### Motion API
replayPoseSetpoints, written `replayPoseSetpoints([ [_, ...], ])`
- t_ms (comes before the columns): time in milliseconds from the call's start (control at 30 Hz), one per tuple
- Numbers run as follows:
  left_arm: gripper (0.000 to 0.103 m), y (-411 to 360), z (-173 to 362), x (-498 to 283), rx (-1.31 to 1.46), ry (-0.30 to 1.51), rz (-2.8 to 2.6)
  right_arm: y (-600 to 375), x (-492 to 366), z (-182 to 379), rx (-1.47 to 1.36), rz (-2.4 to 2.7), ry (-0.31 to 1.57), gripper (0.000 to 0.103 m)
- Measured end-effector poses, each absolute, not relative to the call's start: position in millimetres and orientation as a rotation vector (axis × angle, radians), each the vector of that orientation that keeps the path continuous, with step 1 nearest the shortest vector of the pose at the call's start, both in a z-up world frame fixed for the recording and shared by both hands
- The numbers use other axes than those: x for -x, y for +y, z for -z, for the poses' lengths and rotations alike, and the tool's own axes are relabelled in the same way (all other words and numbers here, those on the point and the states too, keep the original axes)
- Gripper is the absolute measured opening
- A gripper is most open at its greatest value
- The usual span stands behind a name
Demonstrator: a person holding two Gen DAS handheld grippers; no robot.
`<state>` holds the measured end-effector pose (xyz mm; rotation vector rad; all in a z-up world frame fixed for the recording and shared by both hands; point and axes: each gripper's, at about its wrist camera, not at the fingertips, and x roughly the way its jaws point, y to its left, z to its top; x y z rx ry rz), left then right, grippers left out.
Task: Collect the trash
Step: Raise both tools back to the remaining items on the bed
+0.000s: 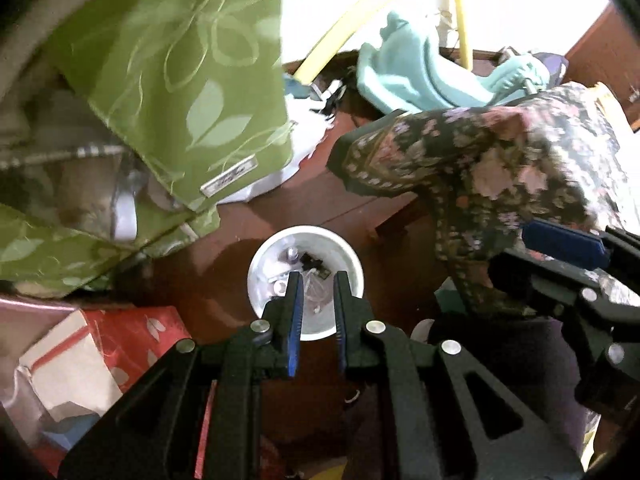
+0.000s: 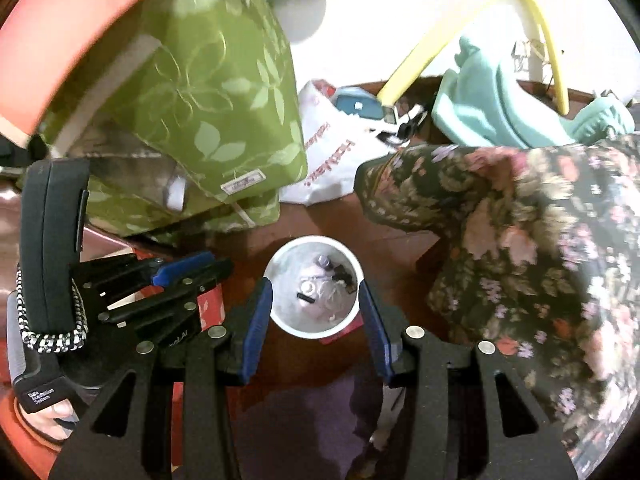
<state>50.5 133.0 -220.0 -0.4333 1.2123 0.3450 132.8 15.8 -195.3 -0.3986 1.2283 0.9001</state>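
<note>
A: Your white cup (image 1: 306, 282) sits upright on the brown tabletop (image 1: 256, 236). Small trash bits are inside it. That's the landmark.

B: Left gripper (image 1: 316, 288)?

A: Right above the cup, tips over its mouth. The jaws stand a narrow gap apart with nothing pinched between them.

B: Right gripper (image 2: 316, 300)?

A: Also over the cup (image 2: 314, 286), but spread wide: one blue pad on each side of the rim, not touching it. Empty. From that view your left gripper (image 2: 182, 270) shows just left of the cup.

B: Around the cup?

A: Green leaf-print cushion (image 1: 180, 80) behind-left of it, white plastic bag (image 2: 336, 148) behind it, floral cloth (image 1: 500, 184) to the right, teal cloth (image 1: 420, 72) farther back right. Red box (image 1: 120, 344) near-left of the cup. Yellow hose (image 2: 532, 32) arcs well behind it.
</note>
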Motion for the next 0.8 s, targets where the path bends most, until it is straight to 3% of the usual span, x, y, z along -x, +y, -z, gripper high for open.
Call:
replayPoseSetpoints([
  [300, 0.021, 86.0, 166.7, -67.8, 0.355, 1.118, -0.293, -36.5, -145.4, 152.6, 0.300, -0.862, 1.121, 0.042],
  [367, 0.028, 73.6, 156.8, -74.8, 0.341, 1.097, -0.277, -53.4, -150.5, 144.7, 0.283, -0.840, 1.096, 0.042],
  [467, 0.046, 50.5, 142.2, -87.3, 0.310, 1.061, -0.256, -78.7, -158.9, 132.6, 0.260, -0.786, 1.051, 0.054],
  [533, 0.047, 32.5, 134.8, -98.8, 0.288, 1.051, -0.234, -100.9, -167.9, 124.9, 0.231, -0.749, 1.023, 0.058],
  [800, 0.048, -35.6, 117.2, -152.3, 0.220, 1.040, -0.115, -192.8, -204.9, 103.7, 0.175, -0.600, 0.961, 0.058],
])
